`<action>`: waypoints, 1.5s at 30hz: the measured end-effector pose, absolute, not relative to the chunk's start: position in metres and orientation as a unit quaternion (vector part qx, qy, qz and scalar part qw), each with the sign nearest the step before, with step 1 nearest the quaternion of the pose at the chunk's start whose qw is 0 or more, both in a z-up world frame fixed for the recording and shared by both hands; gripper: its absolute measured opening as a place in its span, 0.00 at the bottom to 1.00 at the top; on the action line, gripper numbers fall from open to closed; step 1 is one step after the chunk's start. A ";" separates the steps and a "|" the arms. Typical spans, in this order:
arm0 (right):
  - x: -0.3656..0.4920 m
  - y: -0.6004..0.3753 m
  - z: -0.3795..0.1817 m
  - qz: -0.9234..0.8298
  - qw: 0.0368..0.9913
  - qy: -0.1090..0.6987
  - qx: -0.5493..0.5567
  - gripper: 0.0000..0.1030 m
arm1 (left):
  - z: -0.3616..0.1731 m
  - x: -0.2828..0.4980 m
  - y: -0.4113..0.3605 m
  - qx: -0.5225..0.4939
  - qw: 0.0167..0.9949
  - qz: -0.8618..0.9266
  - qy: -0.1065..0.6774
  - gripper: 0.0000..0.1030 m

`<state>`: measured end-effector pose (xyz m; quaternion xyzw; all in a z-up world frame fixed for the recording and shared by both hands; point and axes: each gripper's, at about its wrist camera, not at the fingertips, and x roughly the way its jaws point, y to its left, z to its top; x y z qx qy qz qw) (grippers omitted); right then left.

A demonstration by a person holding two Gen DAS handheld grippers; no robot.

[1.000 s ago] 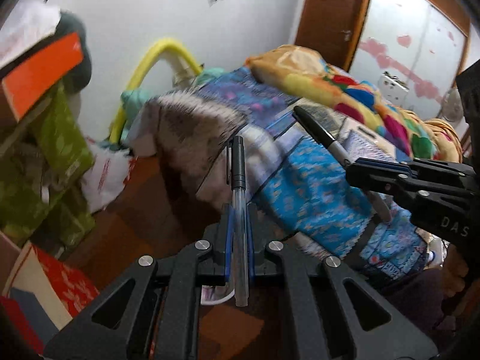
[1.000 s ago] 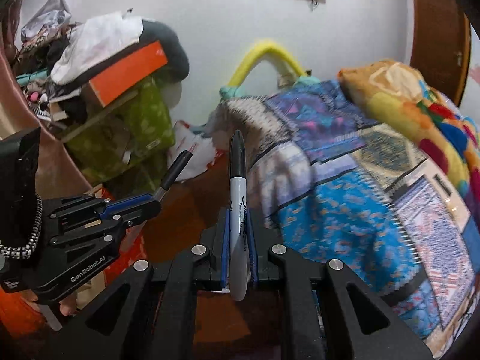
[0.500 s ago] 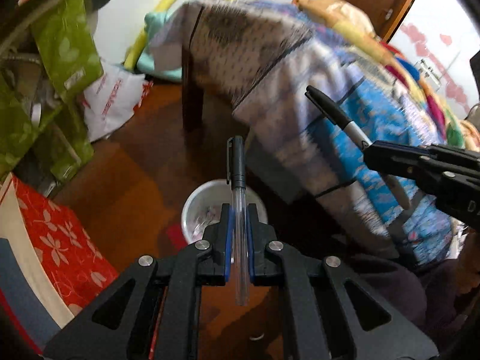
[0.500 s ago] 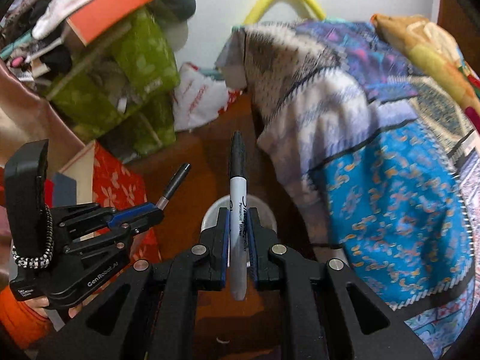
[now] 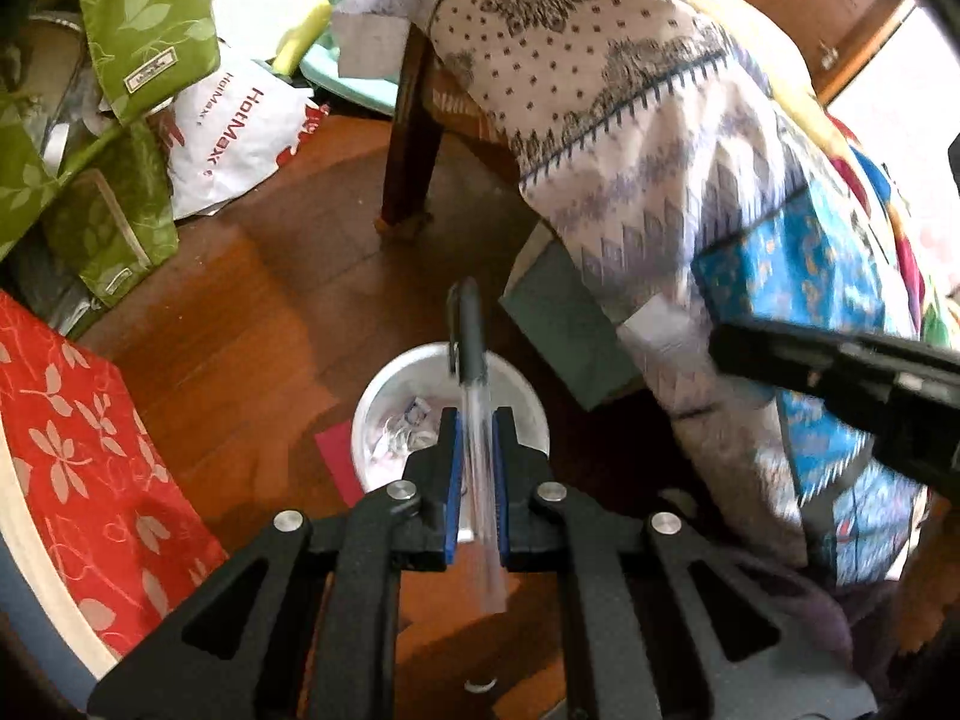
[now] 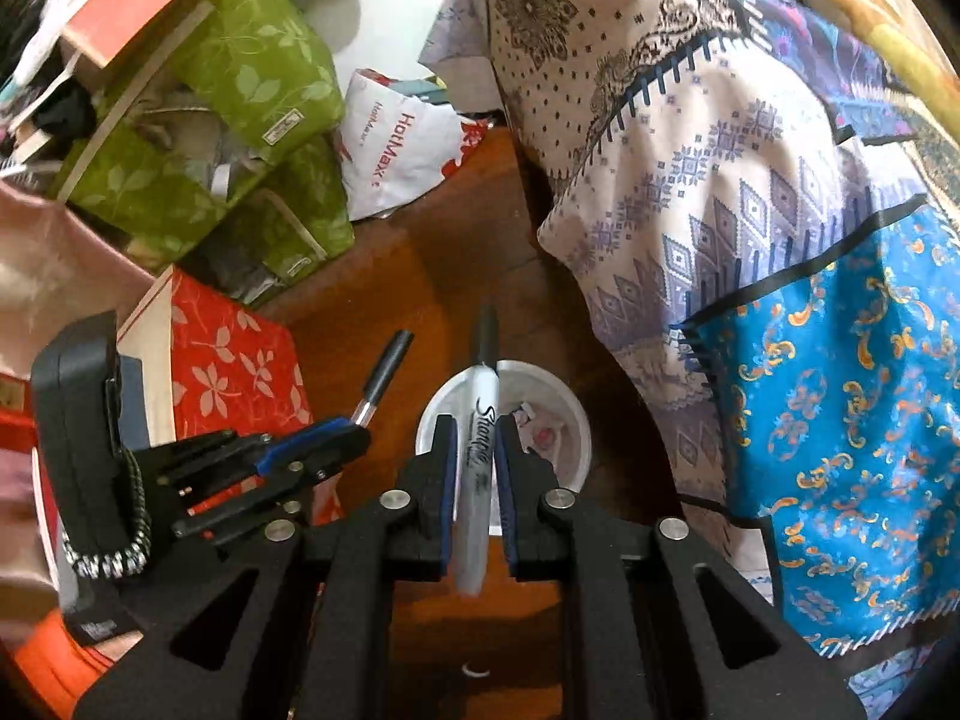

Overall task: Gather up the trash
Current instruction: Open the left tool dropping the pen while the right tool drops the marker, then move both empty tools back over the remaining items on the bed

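A white round bin (image 5: pixel 384 402) with crumpled paper inside stands on the brown floor, right below both grippers. My left gripper (image 5: pixel 476 420) hangs over it with jaws opening; the clear pen with a black cap (image 5: pixel 471 354) sits loose and blurred between the blue pads. My right gripper (image 6: pixel 475 426) is also above the bin (image 6: pixel 576 420), jaws opening, and the black Sharpie marker (image 6: pixel 485 390) leans slack between its pads with gaps on both sides. In the right wrist view the left gripper (image 6: pixel 342 438) and its pen (image 6: pixel 384 366) show at the left.
A bed under patterned cloth (image 5: pixel 690 180) overhangs the bin on the right, with a wooden bed leg (image 5: pixel 414 138) behind. Green leaf-print bags (image 6: pixel 240 120), a white HotMax bag (image 5: pixel 240 132) and a red flowered box (image 5: pixel 78 450) crowd the left. A red card (image 5: pixel 339 462) lies beside the bin.
Both grippers have sunk and tipped down until the white bin lies under them. Their jaws have parted a little, so the Sharpie now leans and the clear pen blurs.
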<state>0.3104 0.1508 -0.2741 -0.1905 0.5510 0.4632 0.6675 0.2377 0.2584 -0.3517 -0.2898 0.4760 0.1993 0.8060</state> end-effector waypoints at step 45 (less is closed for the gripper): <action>0.375 -0.142 -0.091 0.334 0.871 0.349 -0.093 0.31 | -0.125 0.355 0.046 -0.111 0.927 0.082 0.349 0.24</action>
